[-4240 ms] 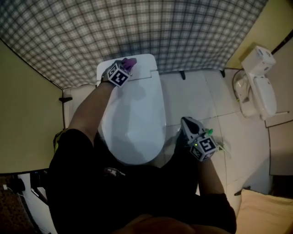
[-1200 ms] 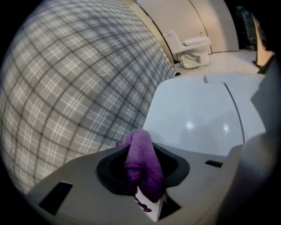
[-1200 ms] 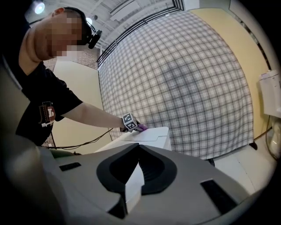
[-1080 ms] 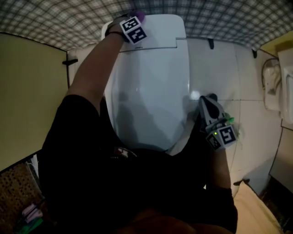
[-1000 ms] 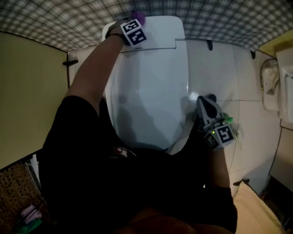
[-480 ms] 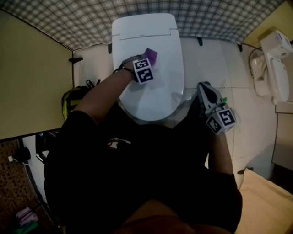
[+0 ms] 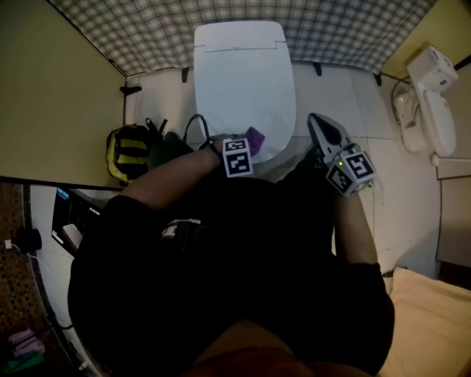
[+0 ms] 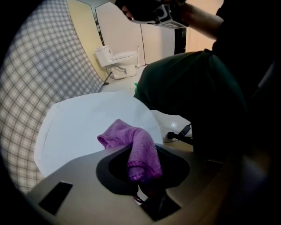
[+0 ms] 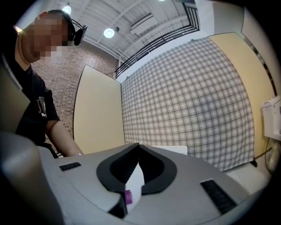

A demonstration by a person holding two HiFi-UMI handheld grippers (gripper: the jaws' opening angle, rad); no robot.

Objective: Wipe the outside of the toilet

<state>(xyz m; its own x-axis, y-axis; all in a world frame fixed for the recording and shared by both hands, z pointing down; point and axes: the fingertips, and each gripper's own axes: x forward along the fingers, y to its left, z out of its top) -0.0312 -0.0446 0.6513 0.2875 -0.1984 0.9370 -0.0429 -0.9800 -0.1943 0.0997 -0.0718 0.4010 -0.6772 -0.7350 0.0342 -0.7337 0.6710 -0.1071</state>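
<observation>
The white toilet [image 7: 243, 81], lid down, lies just ahead of both tools, the left tool [image 7: 247, 146] at its front edge and clenched on a purple cloth [image 8: 137, 151] that bunches out past its tips, while the right tool [image 7: 318, 127] hangs beside the toilet's right flank, jaws closed on nothing.

Left tongs [image 7: 250, 144] clamped, right tongs [image 7: 315, 122] closed

The head view looks steeply down from high over the toilet [image 7: 243, 74], the left gripper view sits close above its lid [image 8: 83, 127], the right gripper view tilts upward, and all three share the checked wall [image 7: 243, 16].
</observation>
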